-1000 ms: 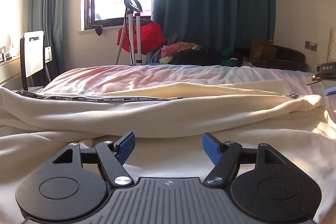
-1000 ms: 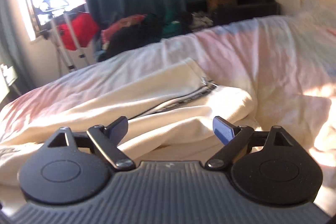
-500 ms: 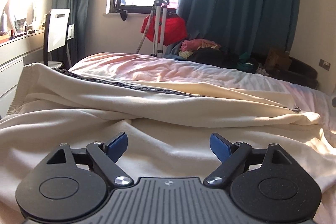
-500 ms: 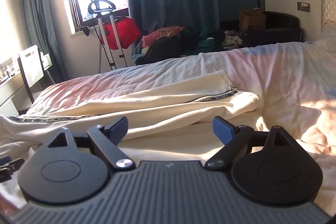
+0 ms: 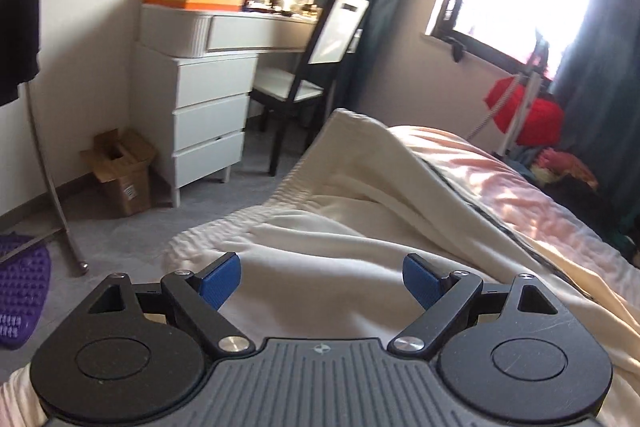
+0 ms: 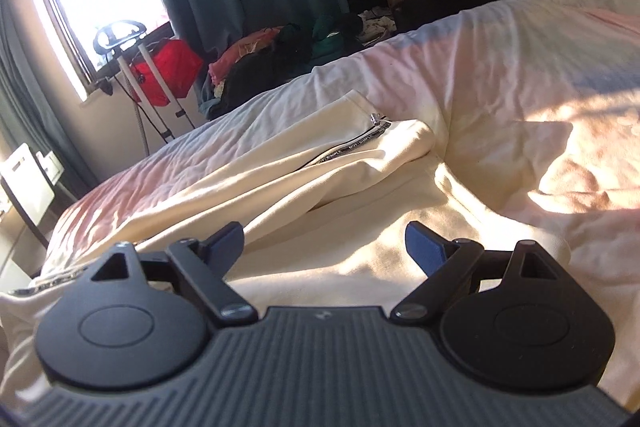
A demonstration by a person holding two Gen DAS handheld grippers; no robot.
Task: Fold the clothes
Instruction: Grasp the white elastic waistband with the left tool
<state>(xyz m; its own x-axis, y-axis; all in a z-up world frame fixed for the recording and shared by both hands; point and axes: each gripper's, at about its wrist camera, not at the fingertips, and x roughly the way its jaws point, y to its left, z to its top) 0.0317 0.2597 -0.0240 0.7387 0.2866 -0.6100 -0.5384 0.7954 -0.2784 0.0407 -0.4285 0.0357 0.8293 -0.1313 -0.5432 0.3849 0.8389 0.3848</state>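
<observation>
Both hand-held grippers, left (image 5: 321,279) and right (image 6: 324,246), hovered with fingers spread wide and grasped nothing, just above the cream garment (image 6: 320,163) lying rumpled across the bed (image 6: 500,67).

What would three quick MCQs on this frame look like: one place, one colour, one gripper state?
1. Where does the cream garment lie?
A. on the bed
B. on the chair
C. on the floor

2. What colour are the pads on the gripper fingers?
A. red
B. blue
C. green

3. How do both grippers stand?
A. both shut on cloth
B. left shut, right open
C. both open, holding nothing

Key: 1 A, the garment is spread over the pink-white bed sheet. 2 B, blue pads show on both fingertips in each wrist view. 3 C, the left gripper and right gripper have jaws wide apart with cloth only beneath them.
</observation>
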